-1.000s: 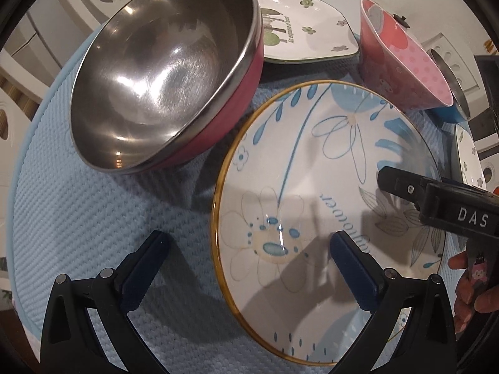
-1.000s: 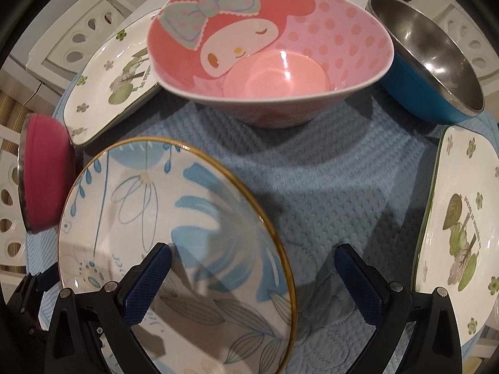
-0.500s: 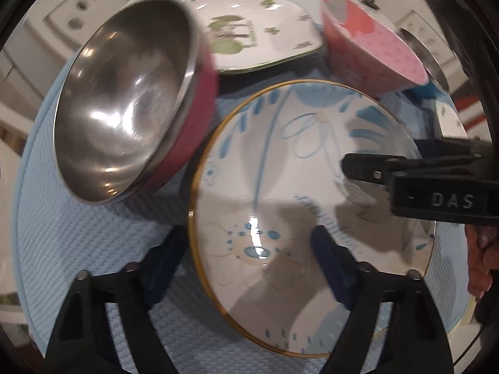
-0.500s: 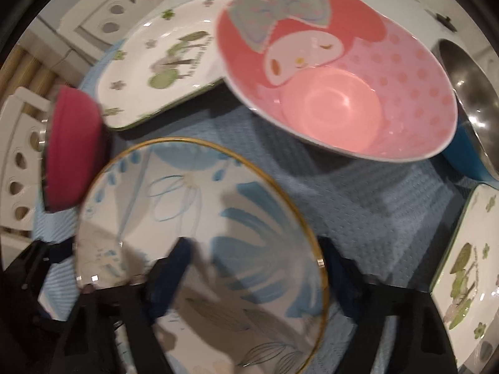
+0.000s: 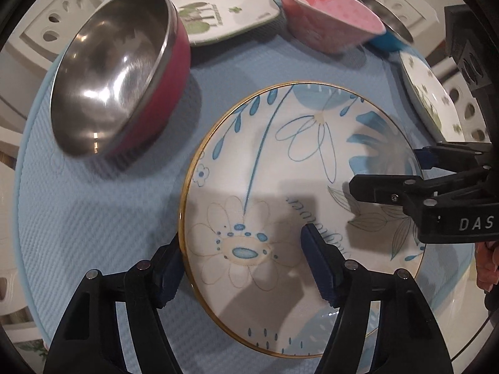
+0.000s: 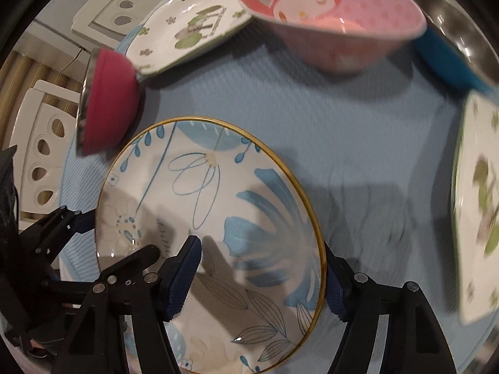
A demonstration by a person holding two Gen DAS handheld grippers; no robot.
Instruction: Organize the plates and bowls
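A round white plate with blue flowers and a gold rim sits between both grippers over the blue mat. My left gripper straddles its near-left rim, one pad outside the rim and one on the inner face, pressing. My right gripper straddles the opposite rim the same way; its jaws are closing with the plate between them. From the left wrist view the right gripper reaches in from the right edge. A steel bowl with a red outside stands left of the plate.
A pink character bowl and a blue-sided steel bowl stand at the back. Two white square plates with green prints lie on the mat, one at the back and one on the right. White chairs ring the table.
Both grippers have narrowed from wide open onto the plate's rim. The plate has come away from the red-sided bowl, which now shows a gap of mat beside it.
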